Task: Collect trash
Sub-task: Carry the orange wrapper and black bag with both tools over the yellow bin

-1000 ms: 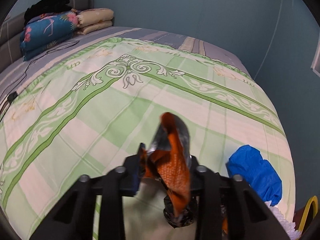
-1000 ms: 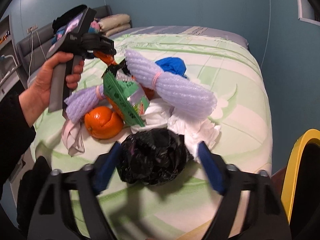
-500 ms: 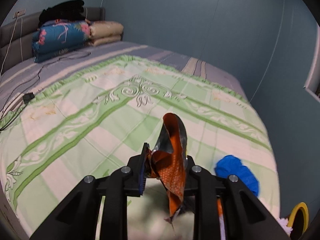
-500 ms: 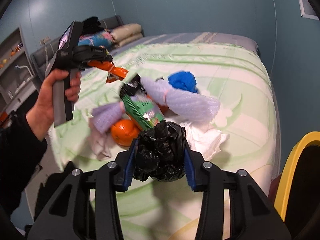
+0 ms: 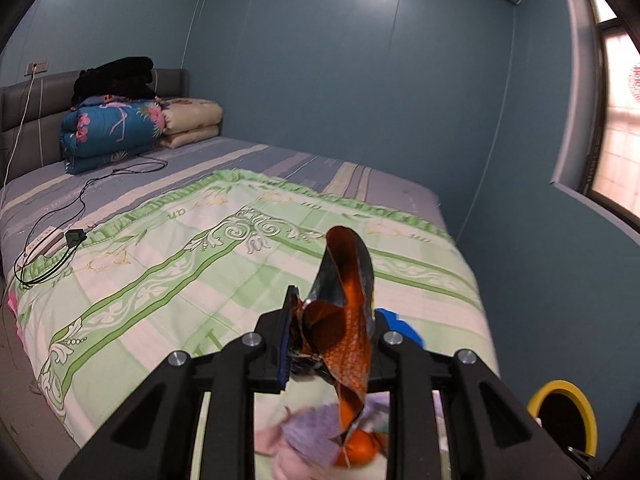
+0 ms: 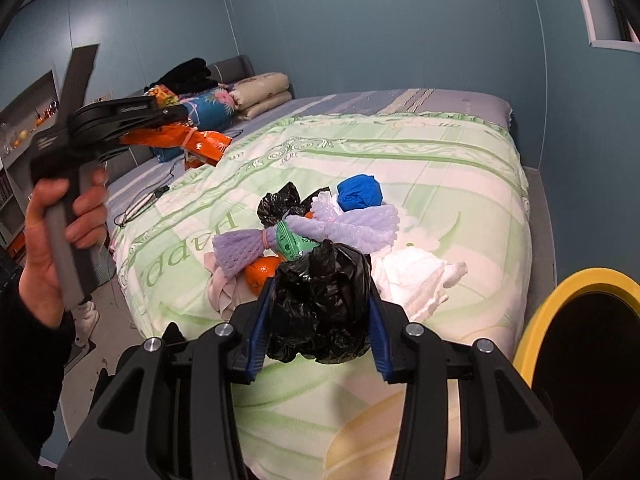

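Note:
My left gripper (image 5: 330, 336) is shut on a crumpled orange foil wrapper (image 5: 346, 332) and holds it high over the bed; in the right wrist view a hand carries that gripper (image 6: 176, 114) with the orange wrapper (image 6: 188, 142) at upper left. My right gripper (image 6: 316, 320) is shut on a scrunched black plastic bag (image 6: 324, 308), lifted just off the green bedspread (image 6: 440, 168). Behind it lies a trash pile: purple foam netting (image 6: 344, 228), a blue ball of plastic (image 6: 359, 193), a second black bag (image 6: 280, 204), a green packet (image 6: 294, 240), an orange (image 6: 264, 274) and white tissue (image 6: 416, 276).
A yellow-rimmed bin (image 6: 580, 340) with a black inside stands at the bed's right corner, also low right in the left wrist view as the bin (image 5: 562, 414). Folded quilts (image 5: 112, 132) and a headboard are at the far end. A cable and charger (image 5: 60, 240) lie on the bed's left side.
The right jaws closed on the black bag and lifted it off the bed. The left gripper rose and swung away with the orange wrapper, so more of the room shows.

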{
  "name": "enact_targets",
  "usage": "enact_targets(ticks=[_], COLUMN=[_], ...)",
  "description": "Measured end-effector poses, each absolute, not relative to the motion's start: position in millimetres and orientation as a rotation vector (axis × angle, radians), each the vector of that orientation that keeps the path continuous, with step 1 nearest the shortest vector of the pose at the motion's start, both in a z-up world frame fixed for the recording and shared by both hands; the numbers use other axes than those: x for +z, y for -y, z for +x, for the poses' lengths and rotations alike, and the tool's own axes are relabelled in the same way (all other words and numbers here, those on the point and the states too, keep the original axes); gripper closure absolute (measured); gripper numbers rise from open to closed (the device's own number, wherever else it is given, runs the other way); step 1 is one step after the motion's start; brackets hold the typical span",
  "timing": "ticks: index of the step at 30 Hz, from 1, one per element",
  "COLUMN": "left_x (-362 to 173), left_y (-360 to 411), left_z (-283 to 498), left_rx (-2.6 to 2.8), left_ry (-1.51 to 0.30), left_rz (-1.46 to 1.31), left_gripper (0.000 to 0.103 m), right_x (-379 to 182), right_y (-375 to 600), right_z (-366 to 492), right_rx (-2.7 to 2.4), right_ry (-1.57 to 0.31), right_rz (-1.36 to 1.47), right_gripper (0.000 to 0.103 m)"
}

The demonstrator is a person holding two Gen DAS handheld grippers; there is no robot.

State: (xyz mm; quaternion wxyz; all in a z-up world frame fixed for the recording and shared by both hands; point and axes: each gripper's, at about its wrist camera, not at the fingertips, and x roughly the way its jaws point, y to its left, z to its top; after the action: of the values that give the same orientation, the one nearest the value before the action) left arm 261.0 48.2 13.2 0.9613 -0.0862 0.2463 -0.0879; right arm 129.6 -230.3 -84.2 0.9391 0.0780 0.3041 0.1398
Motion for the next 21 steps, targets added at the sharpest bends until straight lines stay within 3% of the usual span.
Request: enact_targets(ticks=[21], left_x=[31], left_y=[35], left_z=[166], left_rx=[-0.369], left_ry=[-0.483], left_rz=[-0.133], left_gripper=[0.081], right_x=[-44], right_y=[307], right_z=[79], right_rx=[0.288], right_ry=[-0.506], right_rz=[0.288], right_gripper=[0.064])
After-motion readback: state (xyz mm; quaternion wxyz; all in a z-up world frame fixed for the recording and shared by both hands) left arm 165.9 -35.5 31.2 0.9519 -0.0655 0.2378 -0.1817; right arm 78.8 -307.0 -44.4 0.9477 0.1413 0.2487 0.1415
